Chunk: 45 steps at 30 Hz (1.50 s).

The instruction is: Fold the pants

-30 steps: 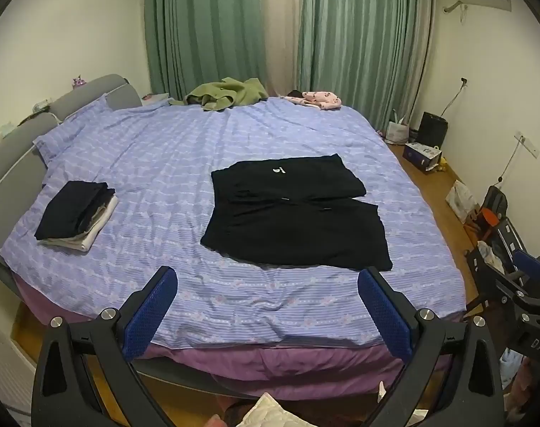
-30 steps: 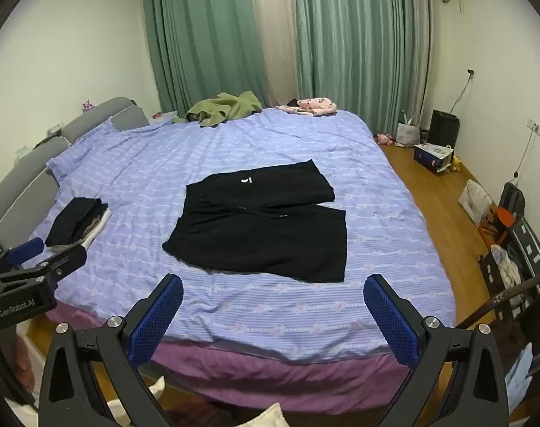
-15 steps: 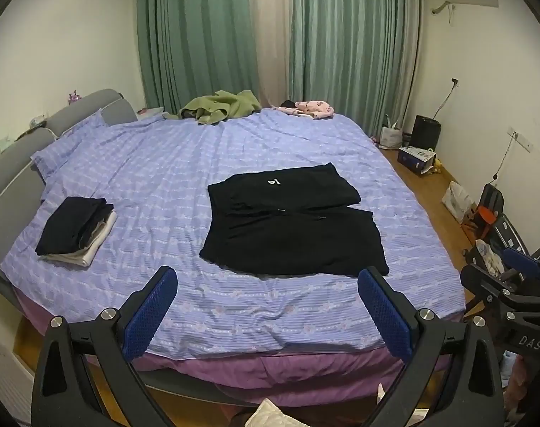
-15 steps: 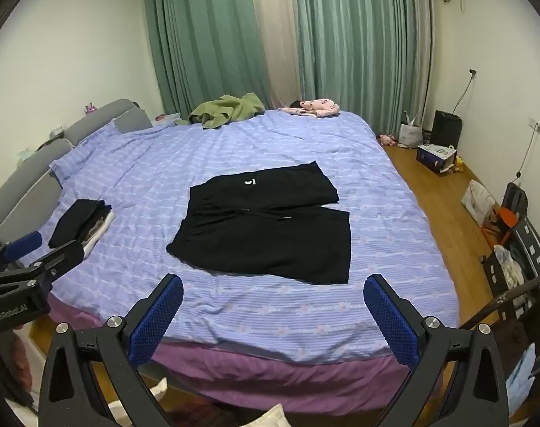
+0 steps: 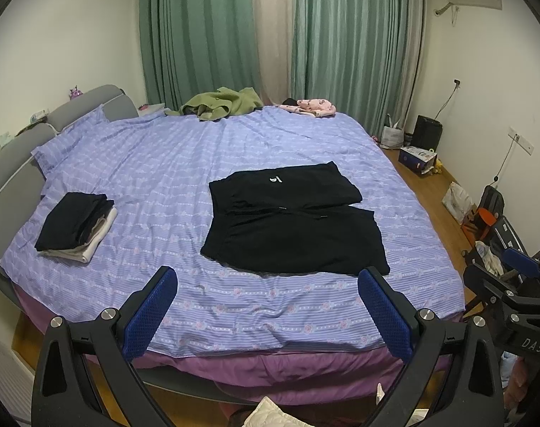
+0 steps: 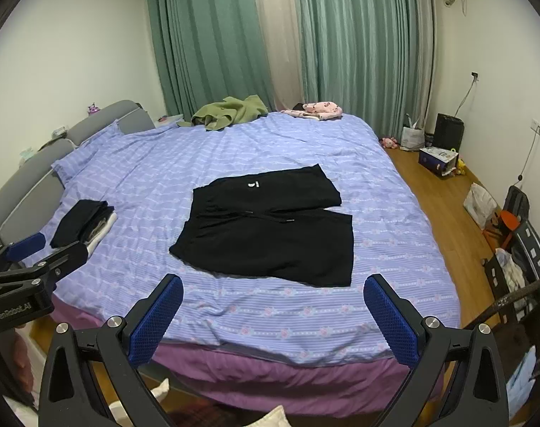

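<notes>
Black pants [image 5: 291, 227] lie spread flat on the bed's purple striped sheet [image 5: 163, 178], waistband and drawstring across the middle; they also show in the right wrist view [image 6: 270, 235]. My left gripper [image 5: 268, 306] is open and empty, held off the bed's near edge, well short of the pants. My right gripper [image 6: 273, 309] is open and empty too, also back from the bed. Each gripper shows at the side of the other's view.
A stack of folded clothes [image 5: 76, 226] sits at the bed's left side. A green garment [image 5: 223, 106] and a pink one [image 5: 314, 106] lie at the far edge by the curtains. Bags, a box [image 5: 417, 158] and clutter stand on the wooden floor at right.
Both grippers have pulled back and risen a little from the bed, so the pants look slightly farther away. Both stay open. The pants have not moved.
</notes>
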Available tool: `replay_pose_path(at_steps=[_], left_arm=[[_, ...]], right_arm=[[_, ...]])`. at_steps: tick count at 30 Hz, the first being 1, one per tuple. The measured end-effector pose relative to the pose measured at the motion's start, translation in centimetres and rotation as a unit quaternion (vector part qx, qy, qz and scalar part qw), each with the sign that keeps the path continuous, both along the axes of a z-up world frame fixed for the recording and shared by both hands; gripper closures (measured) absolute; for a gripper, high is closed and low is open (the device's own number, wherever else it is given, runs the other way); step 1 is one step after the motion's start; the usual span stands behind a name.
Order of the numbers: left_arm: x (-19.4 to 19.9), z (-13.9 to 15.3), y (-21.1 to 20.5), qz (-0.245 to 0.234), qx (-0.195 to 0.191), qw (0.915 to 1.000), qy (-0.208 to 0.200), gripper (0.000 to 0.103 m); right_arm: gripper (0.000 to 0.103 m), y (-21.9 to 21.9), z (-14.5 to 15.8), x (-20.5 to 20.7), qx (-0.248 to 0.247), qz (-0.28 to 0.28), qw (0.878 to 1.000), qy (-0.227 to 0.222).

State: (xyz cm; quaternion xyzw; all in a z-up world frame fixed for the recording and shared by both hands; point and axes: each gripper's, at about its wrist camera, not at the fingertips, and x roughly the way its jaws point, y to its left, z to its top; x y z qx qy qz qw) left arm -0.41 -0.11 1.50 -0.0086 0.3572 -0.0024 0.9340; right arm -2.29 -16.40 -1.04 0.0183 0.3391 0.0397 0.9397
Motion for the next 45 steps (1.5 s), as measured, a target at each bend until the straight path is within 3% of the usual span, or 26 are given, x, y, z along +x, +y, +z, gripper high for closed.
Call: replay_pose_path(at_steps=[45], left_arm=[[0.2, -0.8, 0.4, 0.001, 0.002, 1.0000, 0.002, 0.000]], right_arm=[[0.000, -0.2, -1.0, 0.7, 0.001, -0.005, 1.000, 0.011]])
